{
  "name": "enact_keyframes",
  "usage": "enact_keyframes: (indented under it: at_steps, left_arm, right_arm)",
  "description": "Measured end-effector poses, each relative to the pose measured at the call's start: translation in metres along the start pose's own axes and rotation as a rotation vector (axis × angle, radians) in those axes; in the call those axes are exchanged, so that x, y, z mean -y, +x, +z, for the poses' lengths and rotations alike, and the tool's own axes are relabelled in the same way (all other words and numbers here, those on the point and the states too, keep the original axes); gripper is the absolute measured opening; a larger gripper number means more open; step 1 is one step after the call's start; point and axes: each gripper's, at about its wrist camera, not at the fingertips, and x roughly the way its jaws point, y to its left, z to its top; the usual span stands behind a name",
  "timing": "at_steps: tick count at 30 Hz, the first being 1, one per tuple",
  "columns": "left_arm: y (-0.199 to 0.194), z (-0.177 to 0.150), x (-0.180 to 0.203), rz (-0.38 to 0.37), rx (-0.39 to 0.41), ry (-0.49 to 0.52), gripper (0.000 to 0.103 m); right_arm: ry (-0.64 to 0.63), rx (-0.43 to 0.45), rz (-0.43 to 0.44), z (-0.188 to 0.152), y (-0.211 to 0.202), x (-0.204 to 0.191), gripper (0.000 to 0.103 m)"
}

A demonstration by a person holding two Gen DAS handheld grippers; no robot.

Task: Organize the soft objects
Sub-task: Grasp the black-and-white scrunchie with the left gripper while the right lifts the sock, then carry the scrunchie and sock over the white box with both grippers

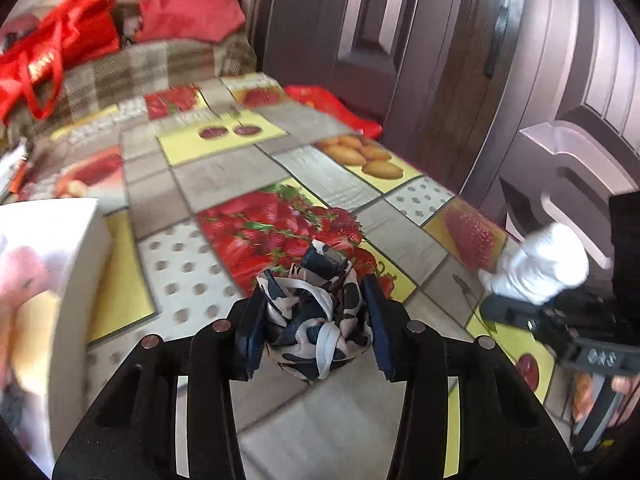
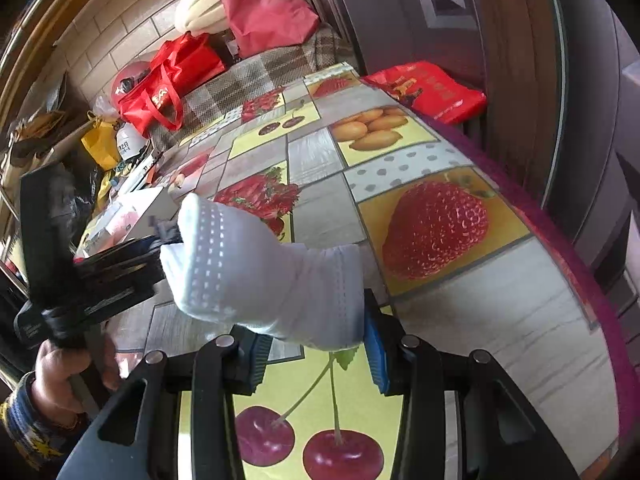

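My left gripper (image 1: 316,312) is shut on a bundled black-and-white patterned cloth (image 1: 316,320) and holds it above the fruit-print tablecloth (image 1: 240,168). My right gripper (image 2: 312,332) is shut on a white sock (image 2: 256,272) and holds it above the table; the sock also shows at the right of the left wrist view (image 1: 536,264). A white box (image 1: 72,264) with pink and yellow soft things inside stands at the left; it also shows in the right wrist view (image 2: 136,208). The left gripper's body (image 2: 92,272) is seen left of the sock.
Red bags (image 2: 176,76) and a pink bag (image 2: 268,8) lie on a checked cloth at the table's far end. Another red bag (image 2: 432,88) sits beyond the table's right edge beside dark doors (image 1: 400,40). Clutter with a yellow bag (image 2: 102,144) is at far left.
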Motion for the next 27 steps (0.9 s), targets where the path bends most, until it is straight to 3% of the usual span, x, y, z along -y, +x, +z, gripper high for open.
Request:
enact_keyframes:
  at_steps: [7, 14, 21, 27]
  left_arm:
    - [-0.066, -0.032, 0.008, 0.029, 0.125, 0.057, 0.043]
    - [-0.123, -0.044, -0.018, 0.121, 0.269, 0.022, 0.043]
    - [-0.148, -0.039, -0.057, 0.181, 0.34, -0.06, 0.043]
    - [-0.161, -0.037, -0.086, 0.233, 0.366, -0.113, 0.043]
  right_arm:
    - [-0.007, 0.019, 0.047, 0.001, 0.004, -0.018, 0.041]
    - [-0.103, 0.204, 0.006, 0.004, 0.001, -0.063, 0.041]
    - [-0.173, 0.26, 0.015, 0.005, 0.013, -0.097, 0.042]
    - [-0.213, 0.24, 0.029, 0.005, 0.023, -0.115, 0.042]
